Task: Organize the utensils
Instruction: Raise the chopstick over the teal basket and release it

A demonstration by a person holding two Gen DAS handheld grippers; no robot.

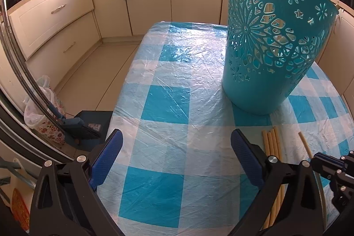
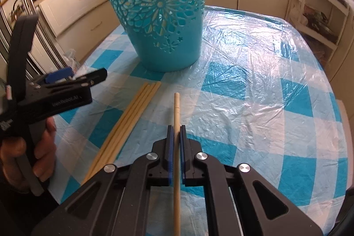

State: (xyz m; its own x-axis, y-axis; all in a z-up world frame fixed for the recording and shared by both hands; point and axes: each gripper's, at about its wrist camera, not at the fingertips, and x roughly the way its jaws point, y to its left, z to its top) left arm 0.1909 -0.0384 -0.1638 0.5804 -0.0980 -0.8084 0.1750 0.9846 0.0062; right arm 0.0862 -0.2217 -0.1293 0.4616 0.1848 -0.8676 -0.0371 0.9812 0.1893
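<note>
Chopstick (image 2: 176, 116) sits pinched between the blue pads of the right claw (image 2: 176, 132), its long axis running straight ahead toward the teal basket (image 2: 163, 21), near end cut off below. Four more chopsticks (image 2: 130, 116) lie bundled on the counter (image 2: 254, 92) just left, angled toward the basket. Left claw (image 1: 177, 147) hovers wide open, holding nothing.

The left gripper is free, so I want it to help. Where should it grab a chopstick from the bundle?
Probably the outermost stick of the bundle of chopsticks, mid-length, from above with the left gripper: they lie flat, side by side and touching.
</note>
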